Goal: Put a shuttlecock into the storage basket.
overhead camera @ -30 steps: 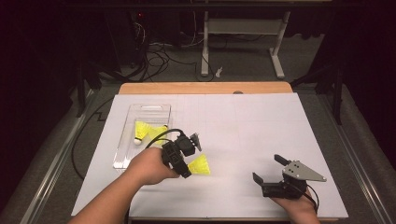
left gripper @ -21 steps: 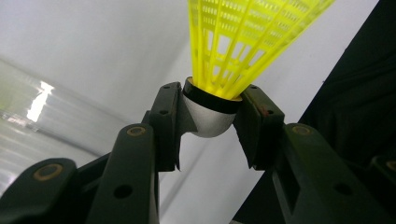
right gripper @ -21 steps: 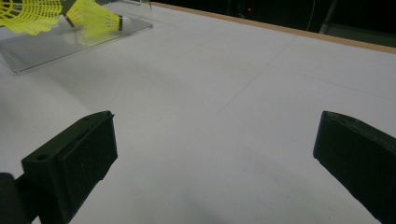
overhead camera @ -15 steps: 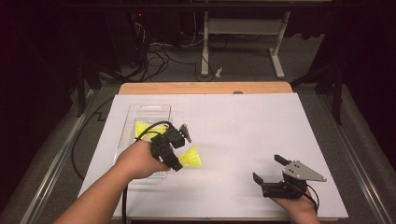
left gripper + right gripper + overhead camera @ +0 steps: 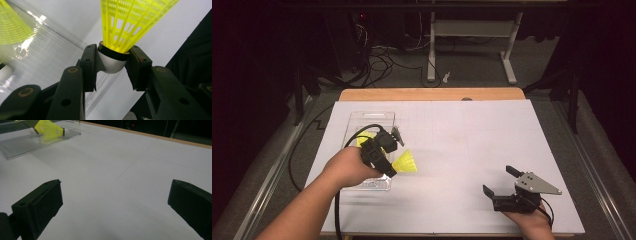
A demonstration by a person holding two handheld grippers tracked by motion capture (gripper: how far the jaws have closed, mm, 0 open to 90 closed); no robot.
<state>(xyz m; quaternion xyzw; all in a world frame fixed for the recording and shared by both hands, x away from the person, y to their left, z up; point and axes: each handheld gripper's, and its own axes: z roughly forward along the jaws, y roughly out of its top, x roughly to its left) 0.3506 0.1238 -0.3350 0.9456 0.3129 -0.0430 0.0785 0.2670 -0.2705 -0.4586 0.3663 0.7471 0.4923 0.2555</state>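
My left gripper (image 5: 391, 167) is shut on the white cork of a yellow shuttlecock (image 5: 406, 162) and holds it just above the near right edge of a clear plastic tray (image 5: 373, 119). In the left gripper view the pads (image 5: 89, 65) press both sides of the cork (image 5: 111, 62), and the yellow skirt (image 5: 130, 22) points away. A second yellow shuttlecock (image 5: 364, 140) lies in the tray, seen also at upper left (image 5: 12, 25). My right gripper (image 5: 498, 180) rests open at the near right of the table, nothing between its jaws (image 5: 115, 200).
White paper (image 5: 462, 140) covers the table, and a wooden strip (image 5: 432, 94) runs along its far edge. The left gripper's black cable (image 5: 337, 220) trails off the near edge. Beyond the table are a stand's legs (image 5: 472, 50) and floor cables.
My left gripper has carried the shuttlecock leftward and a little farther away, from the open paper to the tray's right edge. The right gripper has stayed in place.
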